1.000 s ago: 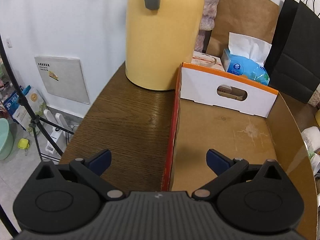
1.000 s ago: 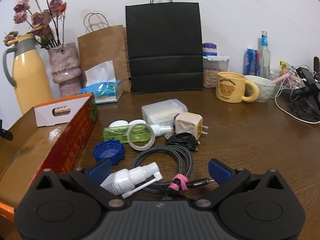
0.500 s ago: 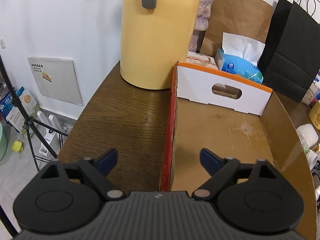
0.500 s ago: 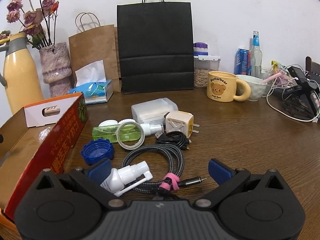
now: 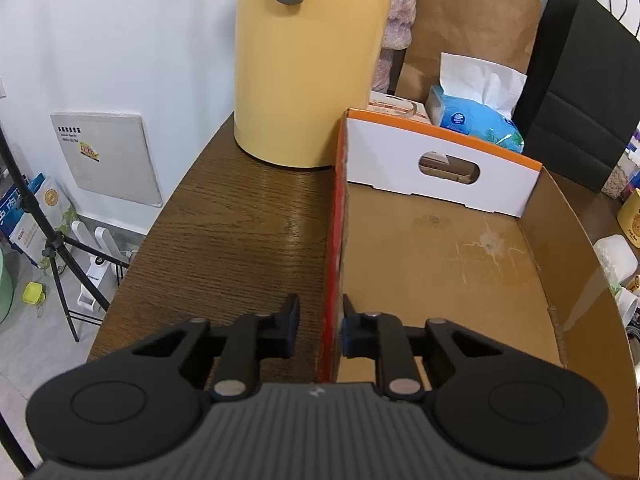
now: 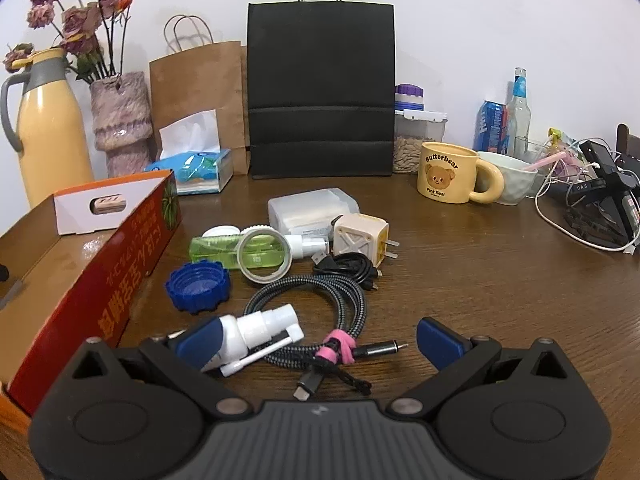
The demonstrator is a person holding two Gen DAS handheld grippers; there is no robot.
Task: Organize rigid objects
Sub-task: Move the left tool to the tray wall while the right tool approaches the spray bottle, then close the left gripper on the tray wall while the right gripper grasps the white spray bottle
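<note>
The left gripper (image 5: 318,330) is closing its fingers on the red side wall of the empty cardboard box (image 5: 334,240), apparently to steady it on the worktop (image 6: 460,280). The right gripper (image 6: 320,338) hangs with fingers spread wide and released over the spray bottle (image 6: 256,332) beside the box. Next, I judge, it should clamp that bottle and carry it into the box.

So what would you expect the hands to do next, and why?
Probably the right gripper closes on the white spray bottle lying between its open fingers. The left gripper is closing on the cardboard box's red wall, likely steadying it, and the box holds nothing yet.
</note>
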